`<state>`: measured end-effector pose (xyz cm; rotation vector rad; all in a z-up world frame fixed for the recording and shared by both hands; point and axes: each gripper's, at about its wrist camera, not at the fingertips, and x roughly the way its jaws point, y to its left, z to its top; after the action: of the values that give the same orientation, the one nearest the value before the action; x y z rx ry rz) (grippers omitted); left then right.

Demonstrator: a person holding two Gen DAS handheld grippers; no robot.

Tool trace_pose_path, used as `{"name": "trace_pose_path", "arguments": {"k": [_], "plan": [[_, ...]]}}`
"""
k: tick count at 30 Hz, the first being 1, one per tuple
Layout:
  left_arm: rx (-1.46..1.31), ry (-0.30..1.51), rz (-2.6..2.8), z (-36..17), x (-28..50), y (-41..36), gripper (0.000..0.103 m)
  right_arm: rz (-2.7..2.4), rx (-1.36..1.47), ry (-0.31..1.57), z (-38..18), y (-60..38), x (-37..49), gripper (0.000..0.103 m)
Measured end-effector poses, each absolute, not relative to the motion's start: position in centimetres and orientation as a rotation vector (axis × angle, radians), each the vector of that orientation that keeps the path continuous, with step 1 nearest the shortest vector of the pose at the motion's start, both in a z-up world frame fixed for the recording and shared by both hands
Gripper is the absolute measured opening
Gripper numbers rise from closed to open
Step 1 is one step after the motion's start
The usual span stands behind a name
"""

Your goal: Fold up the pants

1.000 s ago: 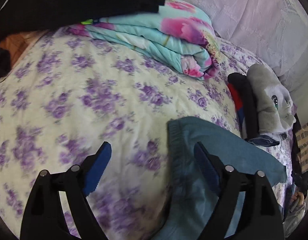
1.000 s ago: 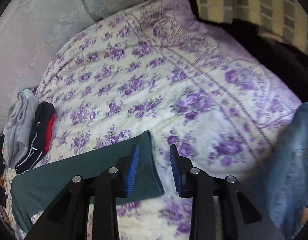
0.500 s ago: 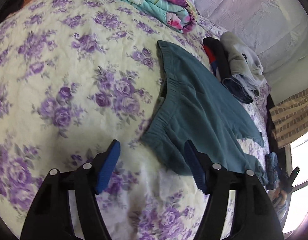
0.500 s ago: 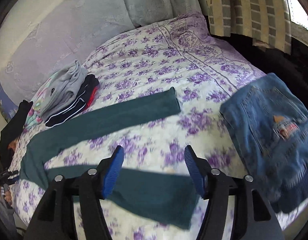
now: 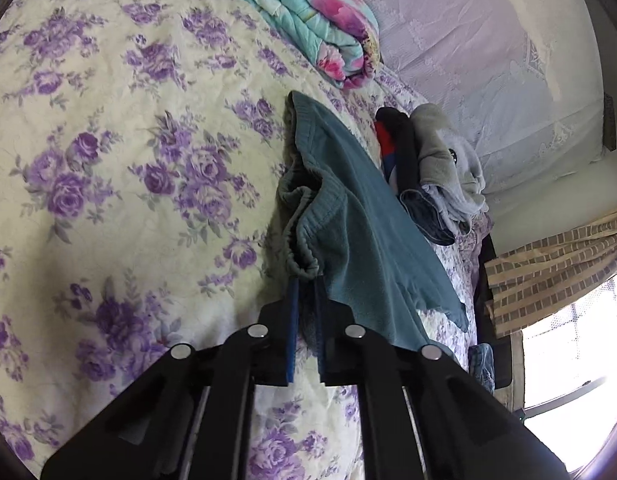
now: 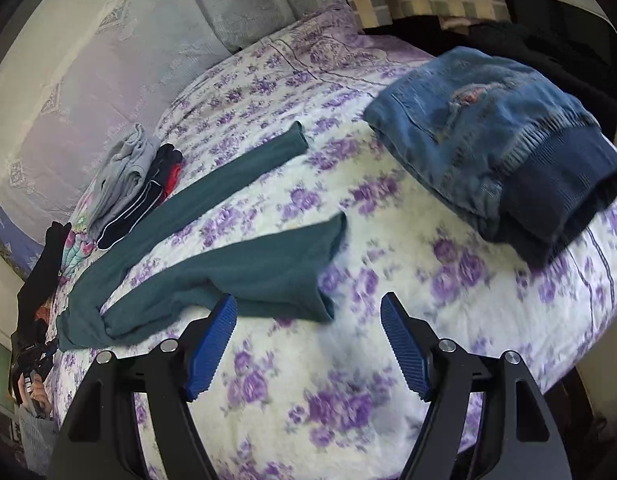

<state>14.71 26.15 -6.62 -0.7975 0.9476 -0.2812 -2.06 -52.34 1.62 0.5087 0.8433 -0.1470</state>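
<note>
Sprawling across the floral bed (image 6: pixel 388 380), legs splayed apart, the teal pants (image 6: pixel 236 276) look soft, light and limp; likely to sag and bunch, best taken at waistband and cuffs. Left gripper (image 5: pixel 304 280) is clamped on the gathered waistband (image 5: pixel 304 256). Right gripper (image 6: pixel 308 344), its jaws just widened, hovers empty beside the near cuff (image 6: pixel 324 268).

The right claw (image 6: pixel 308 344), jaws just widened, hovers empty beside the teal pants (image 6: pixel 212 264).
</note>
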Motion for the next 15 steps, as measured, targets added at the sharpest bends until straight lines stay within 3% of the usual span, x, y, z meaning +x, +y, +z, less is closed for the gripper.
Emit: {"name": "trace_pose_path", "arguments": {"k": [5,9,13,14,15], "plan": [[-0.802,0.936,-0.268,-5.9,14.6,26.6,0.004,-0.156,0.485,0.833,0.6,-52.4,-3.1,0.073],[-0.813,0.921,-0.247,-5.4,14.5,27.4,0.004,-0.117,0.434,0.824,0.1,-52.1,-1.9,0.066],[-0.822,0.917,-0.233,-5.1,14.4,28.0,0.004,-0.065,0.442,0.879,-1.6,-51.9,-0.3,0.047],[-0.820,0.926,-0.233,-5.2,14.5,27.9,0.004,-0.055,0.447,0.878,-1.7,-51.8,-0.2,0.039],[-0.815,0.937,-0.230,-5.4,14.6,27.8,0.004,-0.040,0.463,0.870,-1.8,-51.9,0.1,0.024]]}}
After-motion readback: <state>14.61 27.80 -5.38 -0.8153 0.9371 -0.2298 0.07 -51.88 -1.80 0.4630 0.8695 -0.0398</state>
